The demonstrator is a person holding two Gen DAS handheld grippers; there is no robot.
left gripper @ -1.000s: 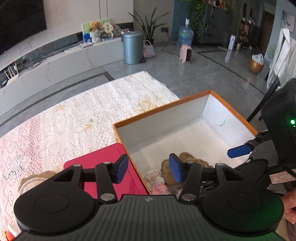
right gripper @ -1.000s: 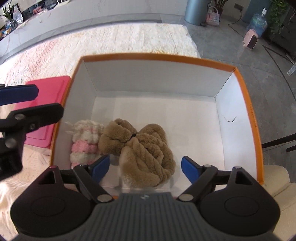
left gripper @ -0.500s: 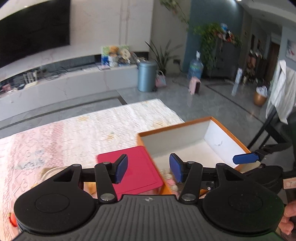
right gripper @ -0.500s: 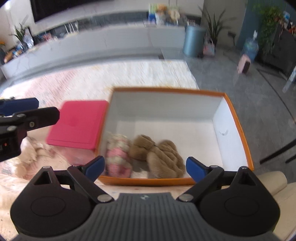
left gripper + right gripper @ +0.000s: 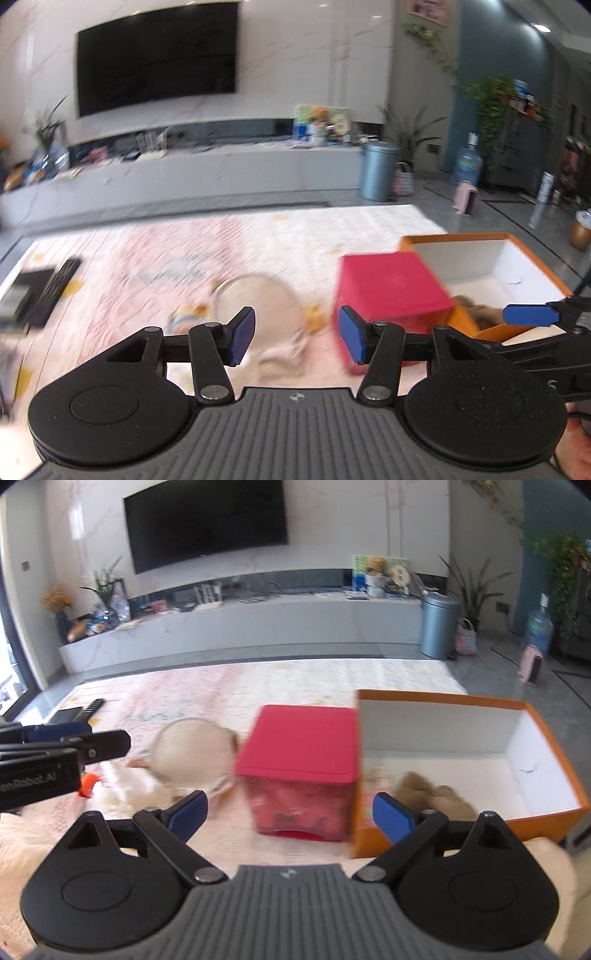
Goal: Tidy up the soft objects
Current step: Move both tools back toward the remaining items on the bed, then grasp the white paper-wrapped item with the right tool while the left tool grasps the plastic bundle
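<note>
Nearest in the left wrist view, the left gripper (image 5: 297,339) has its blue-padded fingers spread apart with nothing between them, held above the pale pink lace tablecloth (image 5: 184,254). In the right wrist view the right gripper (image 5: 290,814) is spread wider still, also empty.

Just beyond the right gripper's fingers, centre of the frame, sits a red-lidded cube box with clear sides (image 5: 303,768). Touching its right side is the orange open cardboard box with white inside walls (image 5: 546,746); in its near left corner lie a brown fluffy plush toy (image 5: 428,790) and, blurred against the wall, a pink-and-white knitted soft thing (image 5: 373,779). Left of the red box rests a round cream plush item with a thin rim (image 5: 192,757), blurred, with a small orange scrap (image 5: 86,786) near it at the left edge.

Farther back on the cloth, a black remote control (image 5: 57,288) lies at the left. Behind everything stands a long white media bench (image 5: 240,627) under a wall-mounted black television (image 5: 207,520), with a blue-grey cylindrical bin (image 5: 439,626) at the right.
</note>
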